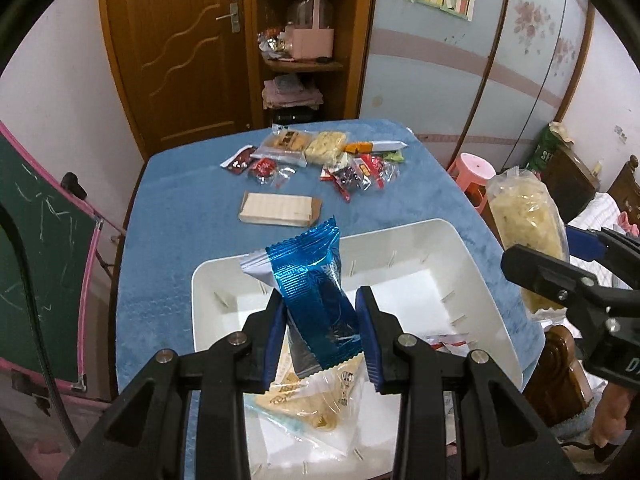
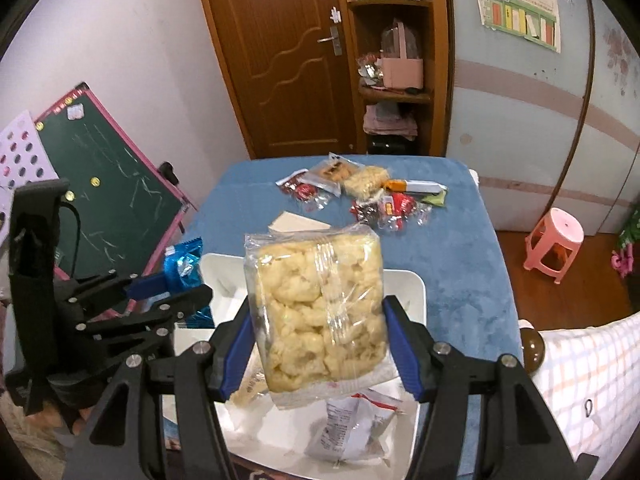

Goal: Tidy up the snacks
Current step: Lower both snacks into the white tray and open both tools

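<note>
A: What has the left gripper [image 1: 320, 340] got?
B: Its jaws are clamped tight on a blue snack packet [image 1: 314, 296], held above the white tray [image 1: 472, 248].
A: And the right gripper [image 2: 318, 344]?
B: Wider apart, pinching a clear bag of puffed snacks [image 2: 316, 312] over the same tray; other snacks [image 1: 320, 156] lie on the blue tablecloth [image 1: 180, 208] beyond

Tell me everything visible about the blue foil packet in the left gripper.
The blue foil packet is a shiny metallic pillow-type snack wrapper with crimped, serrated end seals and a silver patch at its upper left. It stands roughly upright, tilted slightly, pinched across its lower half by the left gripper, whose blue pads press both sides. It hangs above the white bin, over wrapped snacks already lying inside. Its printed text is unreadable.
</note>
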The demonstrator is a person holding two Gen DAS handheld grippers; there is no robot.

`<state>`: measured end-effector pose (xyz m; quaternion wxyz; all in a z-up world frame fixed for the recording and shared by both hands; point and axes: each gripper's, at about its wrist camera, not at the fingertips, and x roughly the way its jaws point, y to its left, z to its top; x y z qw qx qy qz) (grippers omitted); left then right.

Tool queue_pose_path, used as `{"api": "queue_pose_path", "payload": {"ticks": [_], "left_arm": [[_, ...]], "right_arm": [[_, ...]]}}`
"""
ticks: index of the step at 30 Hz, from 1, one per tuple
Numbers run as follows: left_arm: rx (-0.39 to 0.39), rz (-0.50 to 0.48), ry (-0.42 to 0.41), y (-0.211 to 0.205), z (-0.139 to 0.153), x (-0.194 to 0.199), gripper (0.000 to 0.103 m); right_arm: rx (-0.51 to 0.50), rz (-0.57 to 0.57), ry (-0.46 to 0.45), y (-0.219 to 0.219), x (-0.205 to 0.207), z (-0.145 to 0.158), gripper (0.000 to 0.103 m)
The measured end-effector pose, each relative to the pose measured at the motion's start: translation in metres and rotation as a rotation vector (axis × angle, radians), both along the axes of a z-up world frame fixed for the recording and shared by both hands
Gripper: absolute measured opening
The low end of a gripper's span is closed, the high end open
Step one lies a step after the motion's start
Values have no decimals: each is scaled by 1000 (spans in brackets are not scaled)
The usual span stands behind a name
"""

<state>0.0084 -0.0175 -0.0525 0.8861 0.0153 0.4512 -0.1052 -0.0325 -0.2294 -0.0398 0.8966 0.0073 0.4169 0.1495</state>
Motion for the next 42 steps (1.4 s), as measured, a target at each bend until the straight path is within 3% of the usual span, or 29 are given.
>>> {"api": "queue_pose_path", "payload": {"ticks": [7, 9, 11, 12, 17, 42], "left_arm": [[0, 32, 37, 2, -14, 5, 36], [5, 38, 35, 1, -15, 6, 46], [8, 46, 23, 0, -14, 4, 73], [8, 47, 15, -1, -12, 3, 75], [39, 42, -18, -6, -7, 0, 77], [11, 67, -54, -2, 8, 4, 78]], "right_arm": [[-11, 8, 74, 5, 8, -18, 63], [1, 13, 101, 5, 11, -23, 63], [-5, 14, 115, 6, 13, -27, 63], [-7, 16, 119, 7, 13, -28, 63], [-12, 29, 118, 10, 12, -31, 63], [-22, 47, 28, 11, 3, -21, 63]]}}
